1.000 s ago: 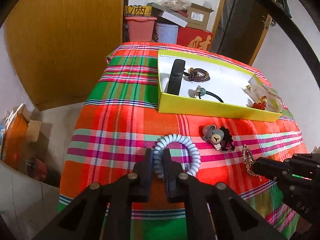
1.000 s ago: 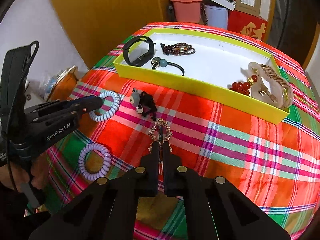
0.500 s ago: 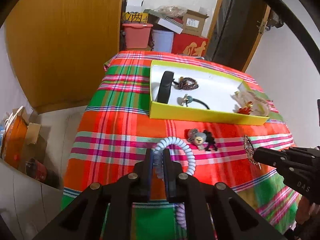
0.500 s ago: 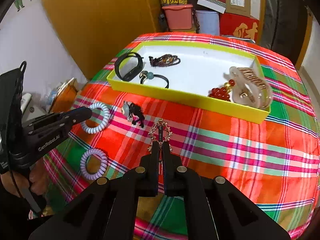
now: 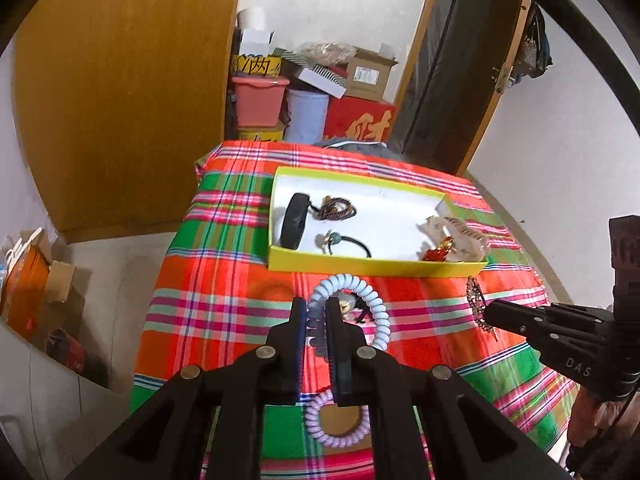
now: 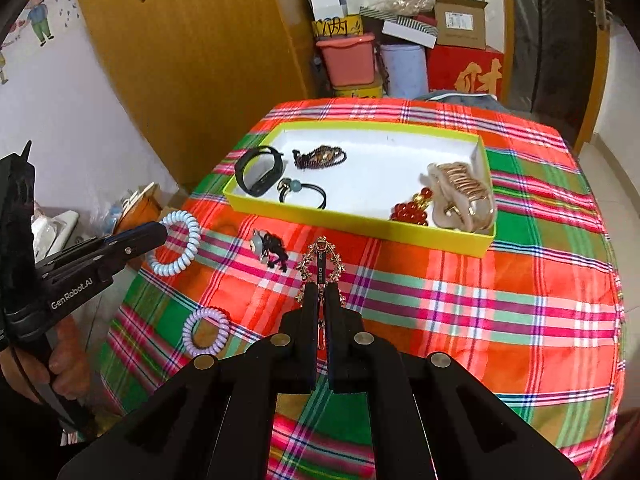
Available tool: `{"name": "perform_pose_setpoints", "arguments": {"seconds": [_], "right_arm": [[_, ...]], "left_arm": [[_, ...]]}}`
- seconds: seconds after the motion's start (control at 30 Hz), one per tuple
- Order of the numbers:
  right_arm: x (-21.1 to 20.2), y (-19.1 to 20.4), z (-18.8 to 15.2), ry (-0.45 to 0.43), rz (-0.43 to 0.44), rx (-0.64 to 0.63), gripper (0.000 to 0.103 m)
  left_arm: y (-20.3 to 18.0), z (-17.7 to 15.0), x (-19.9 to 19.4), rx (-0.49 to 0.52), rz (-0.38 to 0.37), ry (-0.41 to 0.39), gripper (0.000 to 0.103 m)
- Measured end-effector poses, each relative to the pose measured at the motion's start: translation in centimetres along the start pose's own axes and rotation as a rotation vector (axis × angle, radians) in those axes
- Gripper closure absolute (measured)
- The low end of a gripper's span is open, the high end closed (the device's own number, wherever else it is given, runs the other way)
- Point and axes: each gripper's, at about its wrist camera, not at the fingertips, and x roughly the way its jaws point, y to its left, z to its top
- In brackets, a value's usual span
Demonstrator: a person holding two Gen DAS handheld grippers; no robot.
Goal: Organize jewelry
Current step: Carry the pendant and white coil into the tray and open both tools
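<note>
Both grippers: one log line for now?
left: shut on blue coil | right: shut on gold clip | both lifted | box: ahead

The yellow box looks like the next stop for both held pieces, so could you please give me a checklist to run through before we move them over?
1. Left tool shut on the blue coil: ok.
2. Right tool shut on the brooch: ok.
3. Both pieces lifted off the cloth: ok.
4. Bare floor in the yellow box, middle: ok.
5. Brooch grip firm: cannot tell.
6. All loose pieces boxed: not ok; purple coil and bear tie lie on the cloth.
</note>
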Motion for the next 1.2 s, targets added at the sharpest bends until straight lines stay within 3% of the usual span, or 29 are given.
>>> {"name": "perform_pose_setpoints", "arguments": {"seconds": [0.53,1.2], "right_arm": [[-0.1,-0.9,0.6,-0.012,0.000,0.012,0.101],[5.6,-4.2,8.1,-0.040,-0.051,0.023,0.101]], "left_arm": [[-1.4,1.3,1.4,0.003,-0.021,0.015,0.094],[-1.6,8.2,9.8,0.039,-0.009,0.039,0.094]]}}
